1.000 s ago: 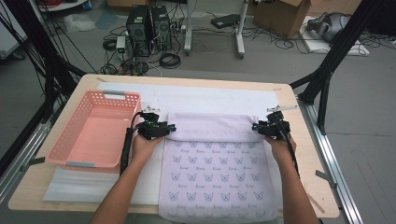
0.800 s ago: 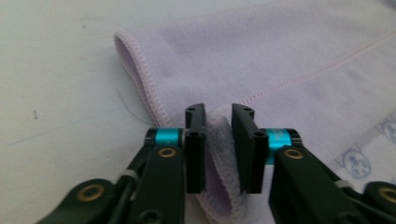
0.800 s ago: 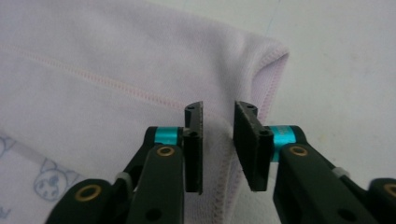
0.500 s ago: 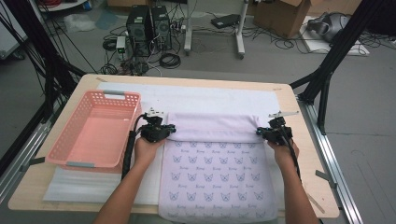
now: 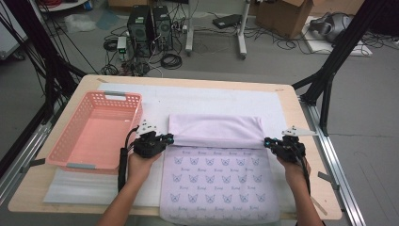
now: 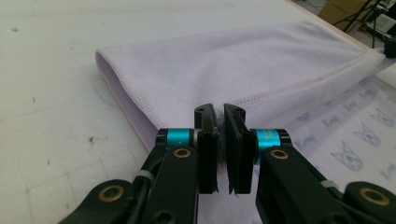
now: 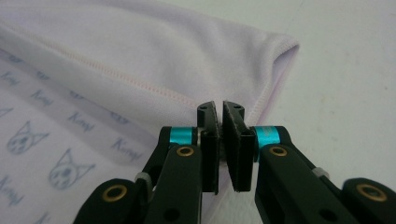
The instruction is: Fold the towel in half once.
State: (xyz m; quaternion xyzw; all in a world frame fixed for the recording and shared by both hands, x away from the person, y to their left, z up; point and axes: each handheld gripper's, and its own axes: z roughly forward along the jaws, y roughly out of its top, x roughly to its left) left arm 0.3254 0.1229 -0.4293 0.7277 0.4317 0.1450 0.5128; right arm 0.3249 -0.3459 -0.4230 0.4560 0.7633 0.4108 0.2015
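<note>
Towel [image 5: 216, 132] folded edge pinched at corners by left gripper [image 5: 168, 140], right gripper [image 5: 267, 141].

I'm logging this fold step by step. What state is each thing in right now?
Towel: flat on the table, far edge folded over toward the person, plain side up on the flap.
Left gripper: shut on the towel's folded corner.
Right gripper: shut on the towel's other folded corner.
Pink basket: upright, empty.

Pink basket [image 5: 96, 136] left, white foam mat [image 5: 211, 101]
</note>
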